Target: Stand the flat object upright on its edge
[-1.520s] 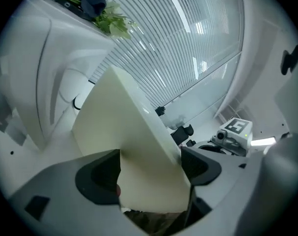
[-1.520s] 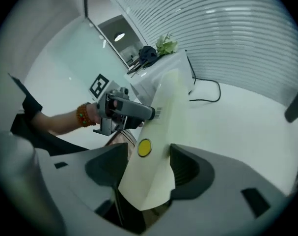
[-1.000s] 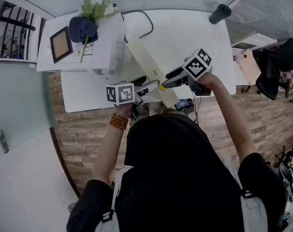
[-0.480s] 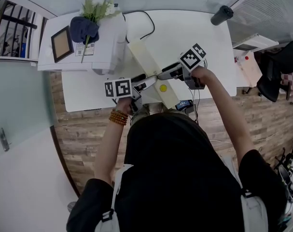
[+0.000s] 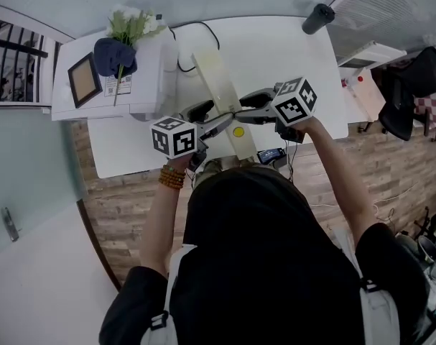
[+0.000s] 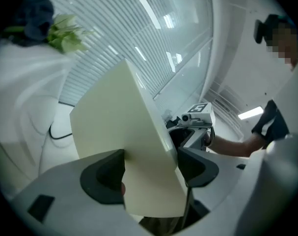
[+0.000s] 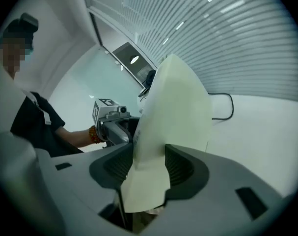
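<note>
A long, flat cream board (image 5: 221, 85) lies lengthwise across the white table (image 5: 289, 49), with a yellow dot (image 5: 238, 131) near its close end. My left gripper (image 5: 216, 124) comes in from the left and my right gripper (image 5: 240, 113) from the right, both at that close end. The left gripper view has the board (image 6: 124, 132) tilted between the jaws of the left gripper (image 6: 151, 168). The board (image 7: 176, 107) is pinched by the right gripper (image 7: 145, 168) in the right gripper view. Both pairs of jaws have just been closing onto the board.
A white box-shaped machine (image 5: 142, 77) stands at the table's left, with a blue cloth, flowers (image 5: 131, 24) and a picture frame (image 5: 83, 80) on it. A black cable (image 5: 196, 31) loops behind. A dark cylinder (image 5: 317, 19) sits far right; a small device (image 5: 273, 154) hangs at the near edge.
Both grippers have closed in on the board's near end from either side and rolled. The near end has risen and the board now tilts off the table.
</note>
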`<state>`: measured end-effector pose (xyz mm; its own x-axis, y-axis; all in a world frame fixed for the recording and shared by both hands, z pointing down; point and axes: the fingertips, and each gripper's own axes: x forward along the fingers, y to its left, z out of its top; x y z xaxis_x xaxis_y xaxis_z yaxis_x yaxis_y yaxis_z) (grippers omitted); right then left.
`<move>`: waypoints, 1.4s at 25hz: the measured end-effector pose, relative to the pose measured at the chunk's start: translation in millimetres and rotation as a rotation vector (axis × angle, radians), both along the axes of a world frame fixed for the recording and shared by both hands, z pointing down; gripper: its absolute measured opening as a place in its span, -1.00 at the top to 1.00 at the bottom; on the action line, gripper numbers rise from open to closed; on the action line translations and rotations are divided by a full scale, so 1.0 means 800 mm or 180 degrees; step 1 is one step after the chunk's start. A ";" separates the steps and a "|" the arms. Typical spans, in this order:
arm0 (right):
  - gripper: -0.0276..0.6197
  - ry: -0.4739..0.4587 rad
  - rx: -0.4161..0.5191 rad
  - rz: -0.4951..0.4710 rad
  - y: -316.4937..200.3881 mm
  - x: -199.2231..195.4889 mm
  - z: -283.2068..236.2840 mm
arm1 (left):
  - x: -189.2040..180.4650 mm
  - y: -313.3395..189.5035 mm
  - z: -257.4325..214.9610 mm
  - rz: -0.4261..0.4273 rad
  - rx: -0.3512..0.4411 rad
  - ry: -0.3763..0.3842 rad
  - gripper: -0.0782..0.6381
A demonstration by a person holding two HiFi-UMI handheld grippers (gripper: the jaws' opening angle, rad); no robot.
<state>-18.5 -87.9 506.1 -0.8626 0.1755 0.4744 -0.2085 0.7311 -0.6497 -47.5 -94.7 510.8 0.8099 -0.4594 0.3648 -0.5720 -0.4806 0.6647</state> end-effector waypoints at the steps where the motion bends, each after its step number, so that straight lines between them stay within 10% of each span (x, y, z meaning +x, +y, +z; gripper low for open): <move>1: 0.34 0.0023 0.0211 -0.0024 0.000 0.004 -0.004 | 0.005 -0.002 -0.006 0.0123 0.0165 -0.0143 -0.17; 9: 0.33 0.0624 0.1640 -0.0402 0.016 0.032 0.041 | 0.043 0.005 0.023 0.0981 0.1263 -0.1573 -0.16; 18: 0.38 0.1160 0.1985 -0.0740 0.038 0.044 0.114 | 0.042 0.029 0.077 0.1000 0.1062 -0.1608 -0.06; 26: 0.37 0.1139 0.2081 -0.0391 0.030 0.041 0.134 | 0.034 0.027 0.101 0.0711 0.1030 -0.1587 -0.07; 35: 0.30 0.0374 0.2698 -0.0075 0.023 0.037 -0.008 | 0.026 0.029 -0.029 0.0432 0.1853 -0.1408 -0.07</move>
<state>10.9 -69.6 499.9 -0.8002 -0.2617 0.5396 -0.2190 0.9652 0.1432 -26.6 -71.4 487.7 0.7073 -0.5842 0.3981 -0.6376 -0.7704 0.0022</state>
